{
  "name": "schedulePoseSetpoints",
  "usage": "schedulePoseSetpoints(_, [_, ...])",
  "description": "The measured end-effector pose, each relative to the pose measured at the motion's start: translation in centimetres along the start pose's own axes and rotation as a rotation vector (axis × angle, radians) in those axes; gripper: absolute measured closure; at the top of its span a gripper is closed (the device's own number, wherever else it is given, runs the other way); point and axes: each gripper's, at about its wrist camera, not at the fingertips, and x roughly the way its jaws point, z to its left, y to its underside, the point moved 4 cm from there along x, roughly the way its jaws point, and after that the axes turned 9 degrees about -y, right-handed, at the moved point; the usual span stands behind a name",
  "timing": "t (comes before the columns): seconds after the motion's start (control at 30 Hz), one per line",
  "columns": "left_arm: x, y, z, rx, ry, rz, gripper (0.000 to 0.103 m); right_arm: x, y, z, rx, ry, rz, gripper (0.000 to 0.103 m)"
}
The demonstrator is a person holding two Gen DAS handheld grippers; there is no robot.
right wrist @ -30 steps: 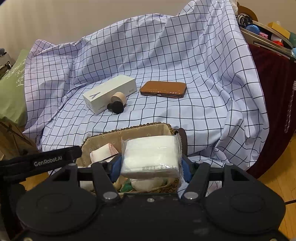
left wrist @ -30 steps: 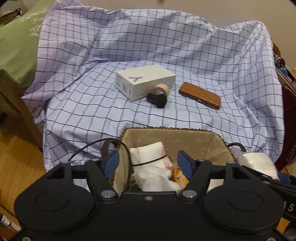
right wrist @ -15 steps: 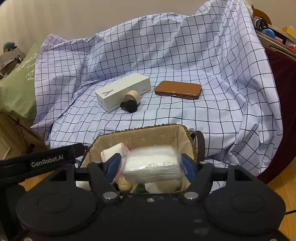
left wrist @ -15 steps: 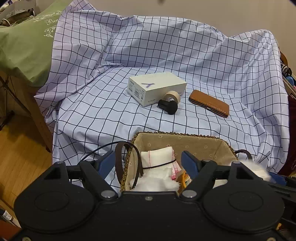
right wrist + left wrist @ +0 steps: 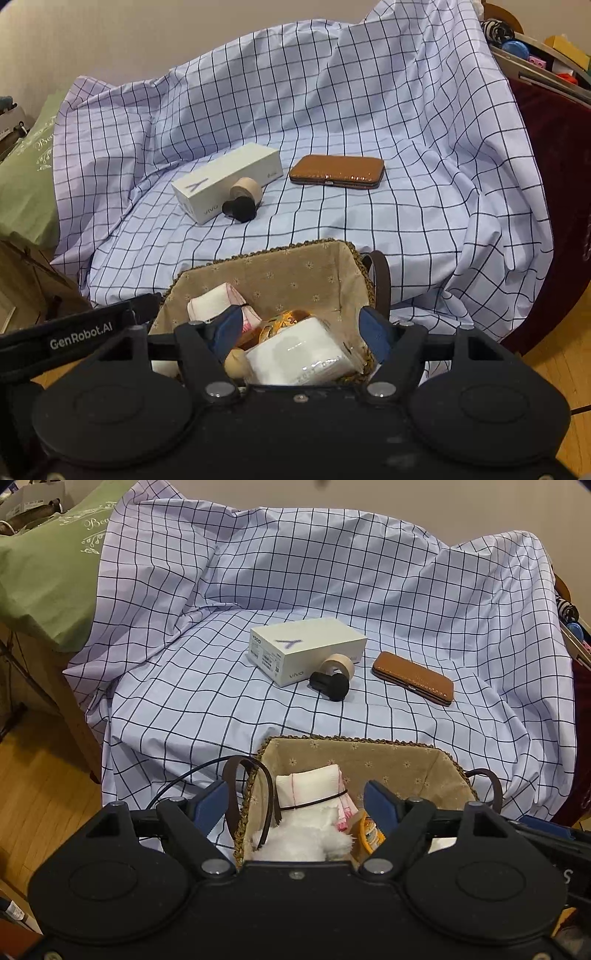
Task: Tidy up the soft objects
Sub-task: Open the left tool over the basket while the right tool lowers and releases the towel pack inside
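Observation:
A woven, cloth-lined basket (image 5: 362,753) stands at the sheet's near edge, right under both grippers. My left gripper (image 5: 295,808) hangs over its left part, jaws opening; the fingers touch nothing. Below them lie a white fluffy item (image 5: 299,838) and a rolled white cloth (image 5: 310,786) tied with a dark band. My right gripper (image 5: 301,332) is open over the same basket (image 5: 288,269). A wrapped white tissue pack (image 5: 303,350) lies loose inside between its fingers, beside an orange packet (image 5: 284,319).
On the checked sheet (image 5: 184,701) beyond the basket sit a white phone box (image 5: 306,655), a tape roll (image 5: 338,664), a black object (image 5: 330,685) and a brown case (image 5: 413,681). A green cushion (image 5: 40,572) lies left, a cluttered shelf (image 5: 535,51) right, with wooden floor below.
The right jaws spread and the tissue pack they held dropped into the basket. The left jaws widened away from the white fluffy item, which now rests in the basket.

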Motion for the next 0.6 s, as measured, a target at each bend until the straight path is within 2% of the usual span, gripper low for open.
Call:
schedulePoseSetpoints(0.27, [-0.1, 0.0, 0.1, -0.001, -0.009, -0.014, 0.027, -1.0, -0.7, -0.4, 0.011, 0.028, -0.081, 0.031])
schedulePoseSetpoints(0.4, [-0.4, -0.2, 0.1, -0.002, -0.019, -0.037, 0.019, -0.8, -0.8, -0.7, 0.009, 0.044, -0.087, 0.031])
schedulePoseSetpoints(0.6, [-0.3, -0.3, -0.1, 0.015, -0.022, -0.043, 0.017, -0.3, -1.5, -1.1, -0.014, 0.086, -0.129, 0.030])
